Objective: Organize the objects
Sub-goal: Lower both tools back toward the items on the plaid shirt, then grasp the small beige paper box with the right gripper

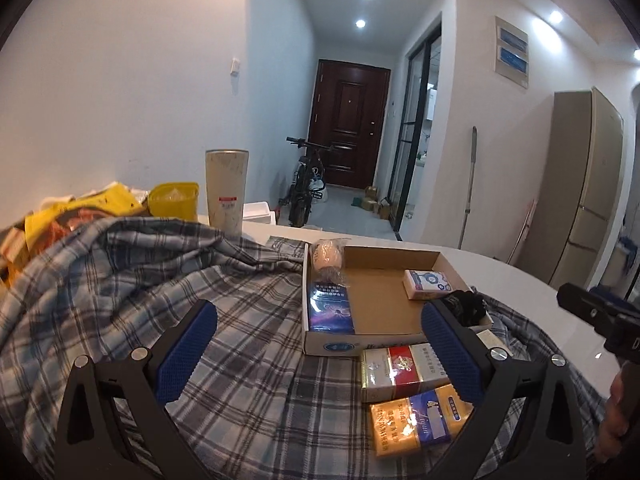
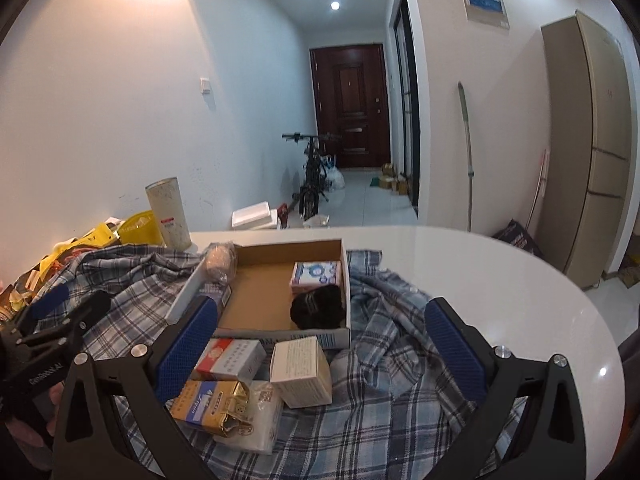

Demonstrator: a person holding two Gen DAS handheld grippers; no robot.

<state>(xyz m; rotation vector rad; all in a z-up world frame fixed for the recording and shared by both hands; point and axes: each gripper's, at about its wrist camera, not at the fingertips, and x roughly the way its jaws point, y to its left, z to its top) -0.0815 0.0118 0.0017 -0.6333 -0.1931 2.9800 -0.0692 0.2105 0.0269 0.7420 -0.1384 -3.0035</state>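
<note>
Now | cardboard box (image 2: 280,292): shallow, partly filled | left claw (image 1: 320,356) spread | right claw (image 2: 320,356) spread, empty

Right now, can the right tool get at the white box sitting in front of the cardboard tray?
Probably yes. The right tool is open and the white box sits between its fingers on the plaid cloth, with nothing over it.

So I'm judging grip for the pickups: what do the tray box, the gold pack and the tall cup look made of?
Tray box: brown corrugated-looking cardboard, matte, folded walls. Gold pack: carton with shiny crinkled foil at its torn end, probably slippery. Tall cup: hard, speckled, dull finish; metal or plastic, can't tell.
</note>
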